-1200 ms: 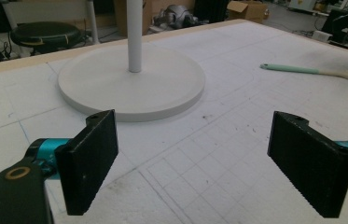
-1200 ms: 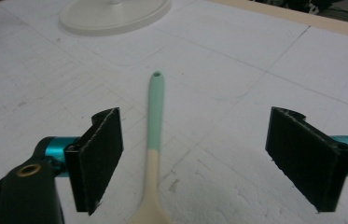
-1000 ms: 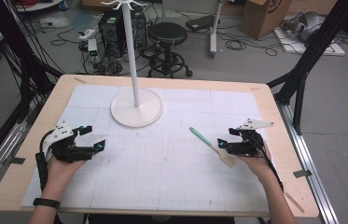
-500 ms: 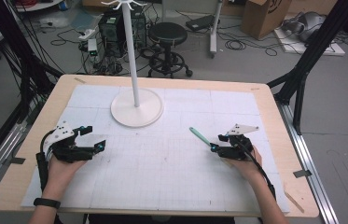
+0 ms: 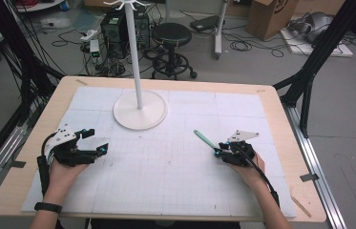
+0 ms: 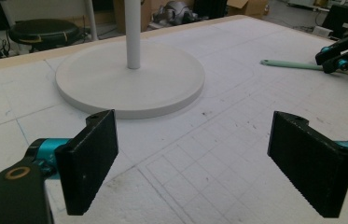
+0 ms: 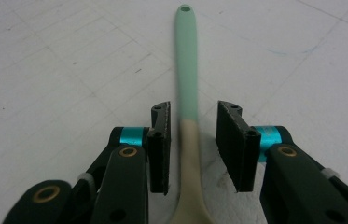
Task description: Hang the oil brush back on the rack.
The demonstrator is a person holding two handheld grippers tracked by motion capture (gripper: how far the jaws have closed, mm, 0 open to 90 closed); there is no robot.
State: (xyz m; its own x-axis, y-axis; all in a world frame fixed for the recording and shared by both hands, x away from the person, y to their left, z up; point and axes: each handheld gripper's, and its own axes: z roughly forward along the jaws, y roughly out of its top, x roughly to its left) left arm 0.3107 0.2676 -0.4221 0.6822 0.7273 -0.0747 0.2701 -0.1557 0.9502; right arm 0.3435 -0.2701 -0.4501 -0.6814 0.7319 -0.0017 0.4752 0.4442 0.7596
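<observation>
A utensil (image 5: 204,139) with a mint-green handle and a pale wooden lower part lies flat on the white mat at the right. My right gripper (image 5: 219,153) sits low over it. In the right gripper view the utensil (image 7: 188,84) runs up between the jaws where green meets wood. The right gripper (image 7: 194,112) has just been closing; its left pad is almost on the utensil and a gap remains at the right pad. My left gripper (image 5: 98,141) rests at the left of the mat, and in its own view the left gripper (image 6: 192,163) stands wide open with nothing between the pads.
A white stand with a round base (image 5: 152,114) and a tall pole (image 5: 135,57) rises at the back middle of the mat. From the left gripper view the base (image 6: 162,88) lies just ahead. The wooden table edge (image 5: 280,114) frames the mat.
My right gripper has moved forward and down over the utensil's wooden end, and its jaws have narrowed around it. The left hand has stayed put.
</observation>
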